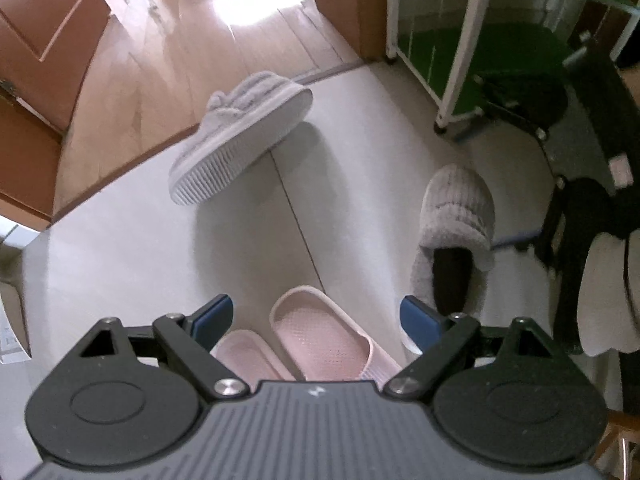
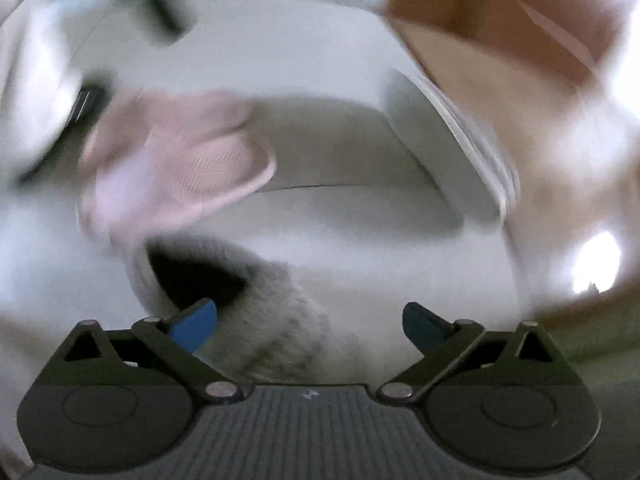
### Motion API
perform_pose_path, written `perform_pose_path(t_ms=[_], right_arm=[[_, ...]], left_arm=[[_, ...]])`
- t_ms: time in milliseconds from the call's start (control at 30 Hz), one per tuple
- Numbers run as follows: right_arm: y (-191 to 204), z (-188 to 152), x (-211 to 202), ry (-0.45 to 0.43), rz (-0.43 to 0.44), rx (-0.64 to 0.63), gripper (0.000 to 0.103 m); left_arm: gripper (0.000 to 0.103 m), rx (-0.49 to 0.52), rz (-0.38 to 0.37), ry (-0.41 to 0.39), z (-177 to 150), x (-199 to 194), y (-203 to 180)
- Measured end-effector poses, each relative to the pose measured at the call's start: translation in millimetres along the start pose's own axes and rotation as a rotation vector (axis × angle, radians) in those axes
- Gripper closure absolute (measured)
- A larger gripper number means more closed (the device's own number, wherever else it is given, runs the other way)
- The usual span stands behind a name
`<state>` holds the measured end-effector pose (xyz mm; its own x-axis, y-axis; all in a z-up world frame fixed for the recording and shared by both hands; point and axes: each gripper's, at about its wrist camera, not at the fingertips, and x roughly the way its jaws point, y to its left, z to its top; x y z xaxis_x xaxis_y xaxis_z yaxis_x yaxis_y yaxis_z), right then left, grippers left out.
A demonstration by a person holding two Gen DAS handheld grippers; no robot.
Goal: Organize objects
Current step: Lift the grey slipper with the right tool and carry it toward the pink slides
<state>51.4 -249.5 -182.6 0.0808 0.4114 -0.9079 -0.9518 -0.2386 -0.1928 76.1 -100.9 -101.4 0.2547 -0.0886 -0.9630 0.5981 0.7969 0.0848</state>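
Slippers are lying scattered over a pale tiled floor (image 1: 132, 248). In the left wrist view, a grey fleecy slipper (image 1: 240, 132) is tipping on its side near the wooden threshold, showing its ribbed sole, well apart from a second grey fleecy slipper (image 1: 456, 236) that is sitting upright to the right with its dark opening facing the camera. A pair of pink slippers (image 1: 320, 332) is lying side by side just ahead of the left gripper (image 1: 316, 322), whose blue-padded jaws are standing wide apart and gripping nothing. A white-framed rack (image 1: 460, 60) with green panels is standing at the far right, beside dark furniture. The right wrist view is blurring heavily: the right gripper (image 2: 310, 326) is likewise spreading its jaws wide, holding nothing, with the fleecy grey slipper (image 2: 272, 320) lying between them and its dark opening sitting just beside the left pad; whether a pad is touching it cannot be told. A pink slipper (image 2: 176, 164) is showing beyond it.
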Motion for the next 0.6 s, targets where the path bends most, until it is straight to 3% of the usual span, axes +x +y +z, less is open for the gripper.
perform_pose_path(t_ms=[133,300,367,400,600], right_arm=[[12,-9,25,0.01,0.037,-0.366,0.001],[35,-14,57,0.075,0.217,-0.72,0.001],[38,-13,68,0.062,0.234,-0.789,0.001],[39,-12,74,0.015,0.286,-0.961,0.0],[44,-16,98,0.012,0.376,-1.047,0.0]], left_arm=[[0.013,0.002,-0.033,0.032,0,7,-3],[0.013,-0.021,-0.064,0.072,2,18,-3],[0.013,-0.03,-0.076,0.084,3,21,-2],[0.013,-0.038,-0.085,0.088,3,22,-1],[0.013,-0.078,-0.102,0.125,-3,31,6]])
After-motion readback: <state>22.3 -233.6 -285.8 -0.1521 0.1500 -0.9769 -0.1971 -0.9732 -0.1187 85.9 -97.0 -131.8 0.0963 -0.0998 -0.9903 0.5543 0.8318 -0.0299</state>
